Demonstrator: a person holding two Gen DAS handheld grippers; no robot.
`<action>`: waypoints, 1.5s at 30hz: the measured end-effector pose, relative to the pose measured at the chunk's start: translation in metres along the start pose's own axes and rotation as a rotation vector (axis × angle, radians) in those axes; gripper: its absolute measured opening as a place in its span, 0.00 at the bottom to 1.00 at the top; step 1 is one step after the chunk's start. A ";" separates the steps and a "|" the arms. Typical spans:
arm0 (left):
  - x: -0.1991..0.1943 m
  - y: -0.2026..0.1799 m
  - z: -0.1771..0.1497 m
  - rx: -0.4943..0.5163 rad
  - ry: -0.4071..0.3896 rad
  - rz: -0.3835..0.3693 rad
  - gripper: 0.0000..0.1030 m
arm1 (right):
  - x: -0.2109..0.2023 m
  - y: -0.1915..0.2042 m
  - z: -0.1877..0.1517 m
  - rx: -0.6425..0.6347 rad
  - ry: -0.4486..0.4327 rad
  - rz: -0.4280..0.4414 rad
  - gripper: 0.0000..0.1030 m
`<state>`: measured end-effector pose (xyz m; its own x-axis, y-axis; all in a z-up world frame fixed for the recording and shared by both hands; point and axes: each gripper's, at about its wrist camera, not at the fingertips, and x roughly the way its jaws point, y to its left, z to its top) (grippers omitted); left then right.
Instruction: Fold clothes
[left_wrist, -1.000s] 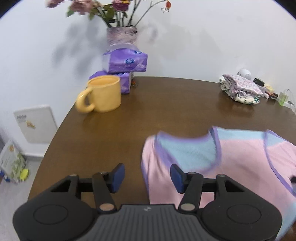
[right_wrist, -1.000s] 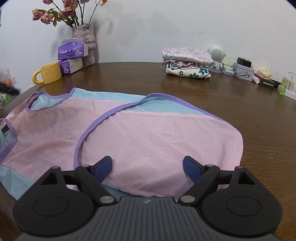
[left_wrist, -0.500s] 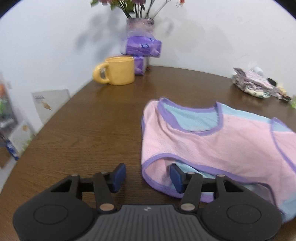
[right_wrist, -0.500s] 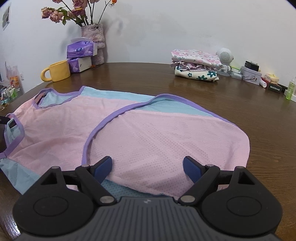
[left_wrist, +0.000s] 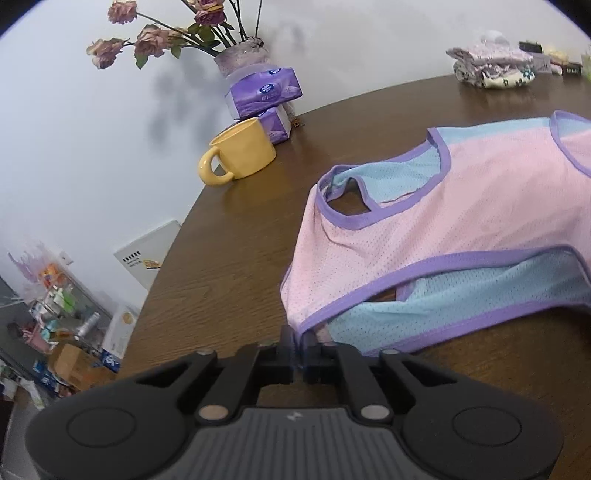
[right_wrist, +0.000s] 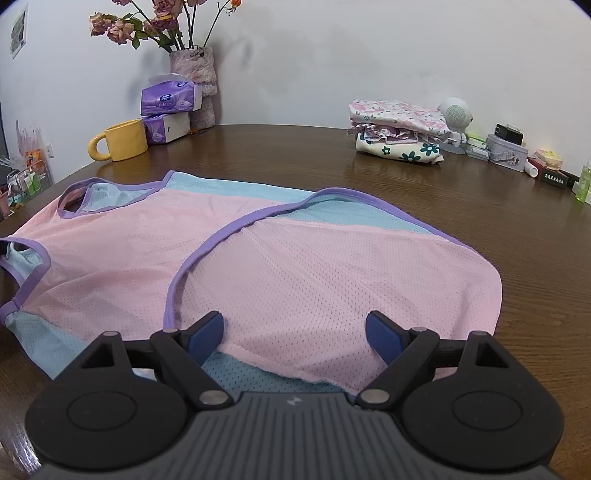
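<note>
A pink and light-blue mesh vest (left_wrist: 443, 221) with purple trim lies spread on the brown wooden table (left_wrist: 229, 251). My left gripper (left_wrist: 300, 349) is shut on the vest's near corner at the purple-edged armhole, and the cloth rises a little there. In the right wrist view the vest (right_wrist: 295, 266) is partly folded, with one pink flap over the rest. My right gripper (right_wrist: 295, 332) is open and empty, its blue pads either side of the flap's near hem just above the cloth.
A yellow mug (left_wrist: 240, 155), two purple tissue packs (left_wrist: 264, 88) and a vase of flowers (left_wrist: 240, 55) stand at the table's far left. A stack of folded clothes (right_wrist: 399, 129) and small items (right_wrist: 506, 151) sit at the far right. The table edge (left_wrist: 162, 273) is left.
My left gripper has moved to the vest's near corner and shut on it, and its view has tilted. The right gripper has stayed open over the folded flap.
</note>
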<state>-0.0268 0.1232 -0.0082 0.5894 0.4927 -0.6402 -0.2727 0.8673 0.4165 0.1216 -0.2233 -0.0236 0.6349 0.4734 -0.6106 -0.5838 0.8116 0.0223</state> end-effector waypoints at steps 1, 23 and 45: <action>-0.001 0.002 0.000 -0.018 -0.001 -0.008 0.16 | 0.000 0.000 0.000 0.000 -0.001 0.001 0.83; -0.006 0.043 0.061 -0.157 -0.143 -0.255 0.41 | -0.002 -0.001 -0.002 -0.004 -0.009 0.002 0.83; 0.090 0.031 0.111 -0.213 0.011 -0.308 0.12 | -0.002 0.000 -0.004 -0.002 -0.012 -0.002 0.84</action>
<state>0.1021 0.1867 0.0183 0.6603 0.2064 -0.7220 -0.2369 0.9697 0.0605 0.1182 -0.2251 -0.0260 0.6417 0.4759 -0.6014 -0.5835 0.8118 0.0197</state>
